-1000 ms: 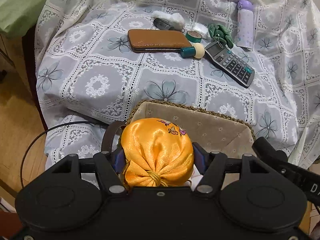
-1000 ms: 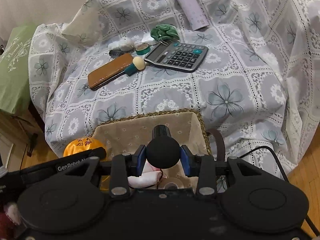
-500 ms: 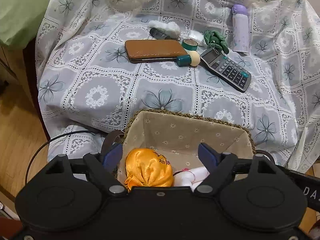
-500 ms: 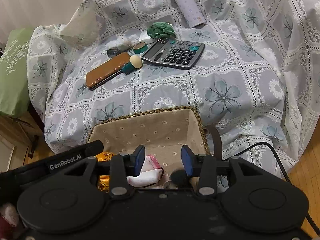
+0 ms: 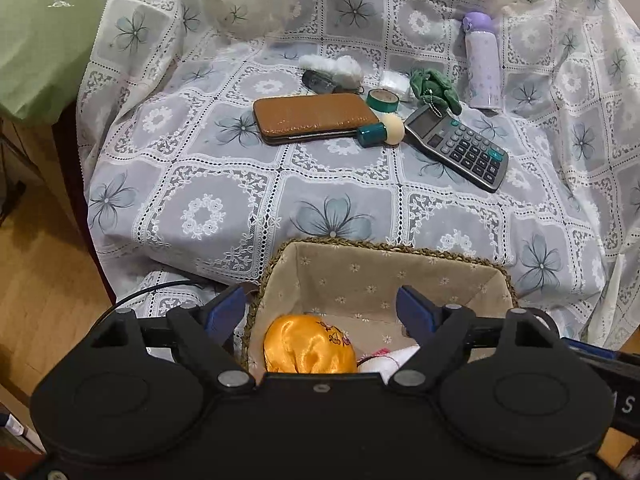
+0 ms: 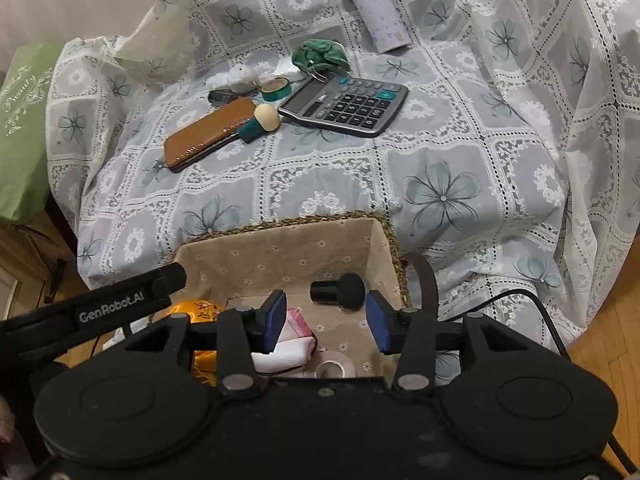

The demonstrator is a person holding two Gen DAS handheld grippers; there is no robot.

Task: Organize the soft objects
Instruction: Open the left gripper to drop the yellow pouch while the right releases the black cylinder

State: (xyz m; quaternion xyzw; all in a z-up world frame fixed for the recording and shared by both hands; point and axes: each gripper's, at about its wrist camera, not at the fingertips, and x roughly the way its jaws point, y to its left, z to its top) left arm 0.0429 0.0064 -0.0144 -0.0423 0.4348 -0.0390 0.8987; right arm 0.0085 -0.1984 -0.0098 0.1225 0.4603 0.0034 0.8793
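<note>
A fabric-lined woven basket (image 5: 384,280) (image 6: 280,252) sits at the near edge of the covered seat. In it lie an orange satin pouch (image 5: 308,348) (image 6: 198,308), a black sponge applicator (image 6: 340,290), a white and pink cloth (image 6: 288,344) and a tape roll (image 6: 335,369). My left gripper (image 5: 320,312) is open and empty above the basket's near left. My right gripper (image 6: 326,320) is open and empty above its near right. Farther back lie a green plush toy (image 5: 434,88) (image 6: 320,54) and a white fluffy piece (image 5: 334,66) (image 6: 240,76).
On the lace cloth lie a brown wallet (image 5: 314,118), a teal-handled sponge applicator (image 5: 380,132), a green tape roll (image 5: 383,100), a calculator (image 5: 456,148) and a lilac bottle (image 5: 482,62). A green bag (image 5: 44,28) stands left. Wooden floor lies on both sides.
My left gripper opened and dropped the orange pouch into the basket. My right gripper opened and dropped the black applicator into it. Both grippers have drawn back and up.
</note>
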